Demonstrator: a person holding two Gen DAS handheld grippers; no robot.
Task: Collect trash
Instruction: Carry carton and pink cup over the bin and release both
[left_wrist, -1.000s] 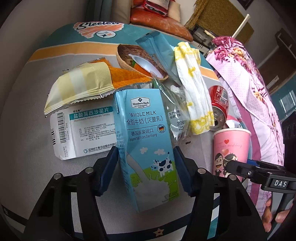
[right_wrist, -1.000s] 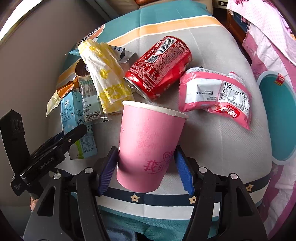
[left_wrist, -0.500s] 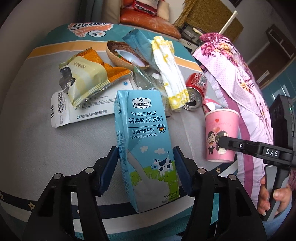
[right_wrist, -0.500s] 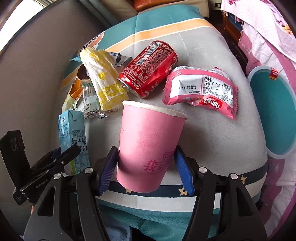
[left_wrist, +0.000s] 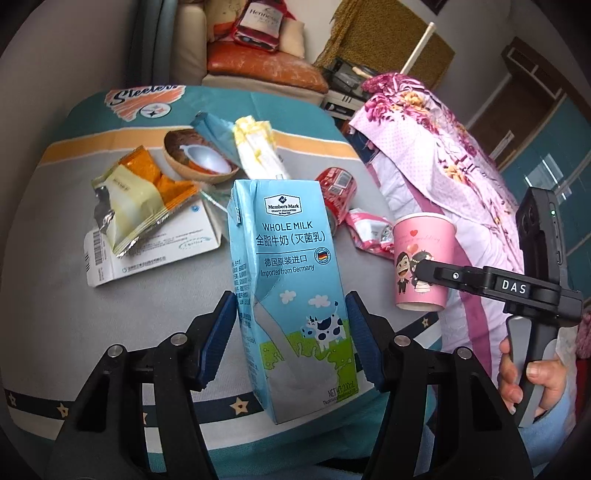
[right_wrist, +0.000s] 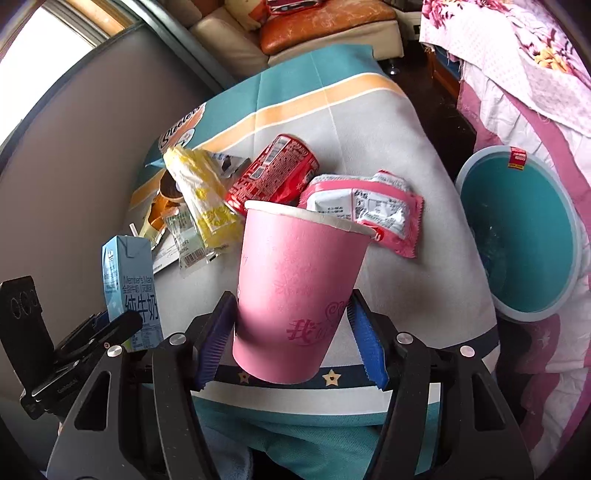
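My left gripper (left_wrist: 291, 336) is shut on a blue whole-milk carton (left_wrist: 288, 280) and holds it upright above the table's near edge. My right gripper (right_wrist: 291, 332) is shut on a pink paper cup (right_wrist: 295, 295), also lifted off the table; the cup also shows in the left wrist view (left_wrist: 421, 266). A teal bin (right_wrist: 524, 232) stands on the floor to the right of the table. A red cola can (right_wrist: 273, 173), a pink snack packet (right_wrist: 369, 210), a yellow wrapper (right_wrist: 199, 184) and other wrappers lie on the table.
A white medicine box (left_wrist: 155, 251), an orange-yellow packet (left_wrist: 136, 195), a brown bowl-shaped cup (left_wrist: 199, 158) and a blue wrapper (left_wrist: 218, 136) lie on the grey cloth (left_wrist: 55, 280). A pink floral cover (left_wrist: 443, 155) hangs at the right. A sofa (left_wrist: 258, 66) stands behind.
Both grippers have lifted and pulled back from the table with the carton and the cup. The trash pile looks smaller and farther away, and the teal bin shows more fully.
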